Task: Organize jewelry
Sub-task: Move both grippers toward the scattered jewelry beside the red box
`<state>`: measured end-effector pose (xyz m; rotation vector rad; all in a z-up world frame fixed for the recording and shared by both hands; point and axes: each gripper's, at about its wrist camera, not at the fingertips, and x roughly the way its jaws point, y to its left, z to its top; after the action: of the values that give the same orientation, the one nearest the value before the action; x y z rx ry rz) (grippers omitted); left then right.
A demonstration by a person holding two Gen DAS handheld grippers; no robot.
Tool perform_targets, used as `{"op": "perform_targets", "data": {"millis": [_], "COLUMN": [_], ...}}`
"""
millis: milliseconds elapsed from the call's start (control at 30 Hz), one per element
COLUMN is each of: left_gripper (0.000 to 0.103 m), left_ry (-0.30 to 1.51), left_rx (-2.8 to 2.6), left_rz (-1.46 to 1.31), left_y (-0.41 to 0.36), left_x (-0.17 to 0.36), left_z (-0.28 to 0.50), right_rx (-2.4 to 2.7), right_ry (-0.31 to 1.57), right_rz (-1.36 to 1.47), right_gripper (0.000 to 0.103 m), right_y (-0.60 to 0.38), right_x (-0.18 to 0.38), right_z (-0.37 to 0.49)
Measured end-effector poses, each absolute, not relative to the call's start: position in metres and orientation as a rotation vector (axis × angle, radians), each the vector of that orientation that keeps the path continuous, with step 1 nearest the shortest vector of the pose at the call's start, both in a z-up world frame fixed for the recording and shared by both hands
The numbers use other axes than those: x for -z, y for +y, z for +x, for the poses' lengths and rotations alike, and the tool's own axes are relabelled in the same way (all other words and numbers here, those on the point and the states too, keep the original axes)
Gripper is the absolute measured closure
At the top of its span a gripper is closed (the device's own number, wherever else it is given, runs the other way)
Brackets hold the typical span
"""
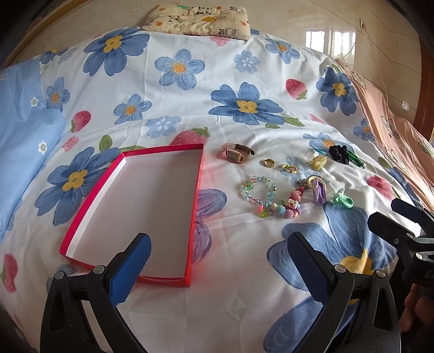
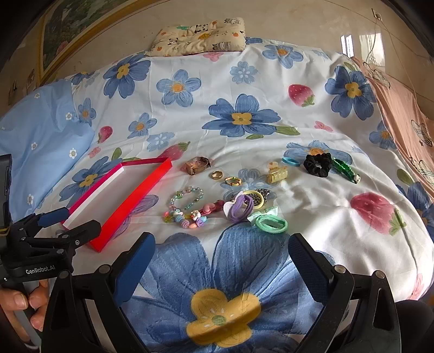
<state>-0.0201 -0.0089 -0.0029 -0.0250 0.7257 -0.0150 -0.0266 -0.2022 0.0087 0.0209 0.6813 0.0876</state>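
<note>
A shallow red box (image 1: 198, 187) with a white inside lies empty on the flowered bedspread, also seen at the left in the right wrist view (image 2: 130, 203). To its right lie a gold watch (image 1: 238, 154), a gold ring (image 1: 269, 163), a beaded bracelet (image 1: 257, 188), a black scrunchie (image 1: 339, 153), a green hair tie (image 2: 271, 224) and other small pieces. My left gripper (image 1: 219, 260) hovers open near the box's front corner, holding nothing. My right gripper (image 2: 221, 260) hangs open in front of the jewelry, a little short of the green hair tie.
A blue pillow (image 1: 24, 130) lies at the left and a panda-print cushion (image 1: 200, 19) at the bed's far end. A pink sheet (image 1: 393, 135) runs along the right edge. A hand (image 2: 21, 306) grips the left tool's handle.
</note>
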Motion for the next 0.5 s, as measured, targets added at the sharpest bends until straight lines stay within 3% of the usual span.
{"op": "perform_targets", "data": {"millis": [200, 400, 500], "left_gripper": [0.002, 0.020, 0.020], "left_ry": [0.754, 0.788, 0.812], "left_rx": [0.064, 0.115, 0.144], "left_rz": [-0.024, -0.016, -0.017], "left_y": [-0.013, -0.021, -0.025], "left_x": [0.005, 0.010, 0.014], "left_z": [-0.003, 0.022, 0.038], "right_rx": [-0.060, -0.026, -0.017], "right_ry": [0.684, 0.735, 0.788], "right_rz": [0.005, 0.015, 0.031], "right_gripper": [0.005, 0.009, 0.015], "right_y": [-0.217, -0.237, -0.245], "right_x": [-0.008, -0.005, 0.002], "right_z": [-0.017, -0.002, 0.007]}}
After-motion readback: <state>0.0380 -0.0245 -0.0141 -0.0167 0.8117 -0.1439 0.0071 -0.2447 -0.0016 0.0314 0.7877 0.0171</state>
